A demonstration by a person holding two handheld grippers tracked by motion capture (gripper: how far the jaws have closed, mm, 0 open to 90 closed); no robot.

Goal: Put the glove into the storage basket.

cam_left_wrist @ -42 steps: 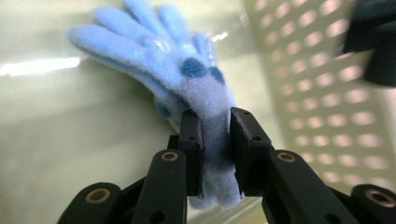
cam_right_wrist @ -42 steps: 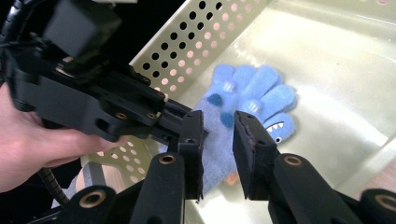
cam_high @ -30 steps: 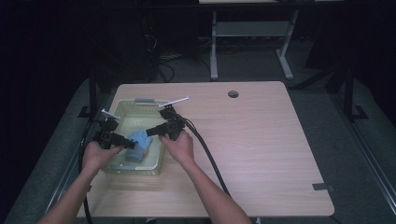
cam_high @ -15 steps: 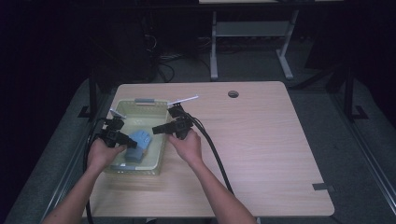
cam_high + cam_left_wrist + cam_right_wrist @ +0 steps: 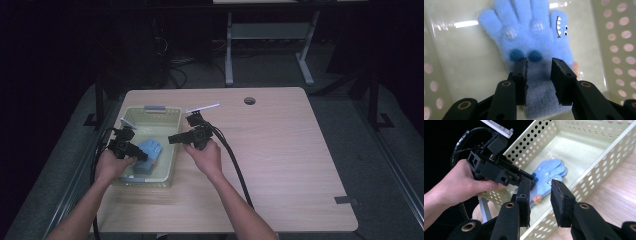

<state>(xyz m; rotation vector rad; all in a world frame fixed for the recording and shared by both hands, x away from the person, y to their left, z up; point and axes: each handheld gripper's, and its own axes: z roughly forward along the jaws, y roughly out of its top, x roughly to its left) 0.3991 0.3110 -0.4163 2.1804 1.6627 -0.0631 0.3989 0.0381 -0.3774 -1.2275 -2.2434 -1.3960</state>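
Observation:
A light blue knitted glove (image 5: pixel 149 150) with a monster face lies flat on the floor of a pale yellow perforated basket (image 5: pixel 165 116) at the table's left. My left gripper (image 5: pixel 141 155) reaches into the basket. Its jaws closed in, have just been opening a little, and stand apart over the glove's (image 5: pixel 531 37) grey cuff without pinching it (image 5: pixel 539 67). My right gripper (image 5: pixel 172 139) hovers at the basket's right wall. Its jaws (image 5: pixel 540 190) have just been opening, with nothing between them. The right gripper view looks over the wall (image 5: pixel 599 127) at the glove (image 5: pixel 547 176) and the left gripper (image 5: pixel 530 178).
Black cables trail from both grippers toward the table's front edge. A round cable hole (image 5: pixel 249 100) sits near the far edge. A strip of grey tape (image 5: pixel 345 200) lies at the front right. Bare wooden tabletop (image 5: pixel 300 150) stretches right of the basket.
My right gripper has drawn back to the right, from over the glove to the basket's right wall. The left gripper has stayed over the glove's cuff.

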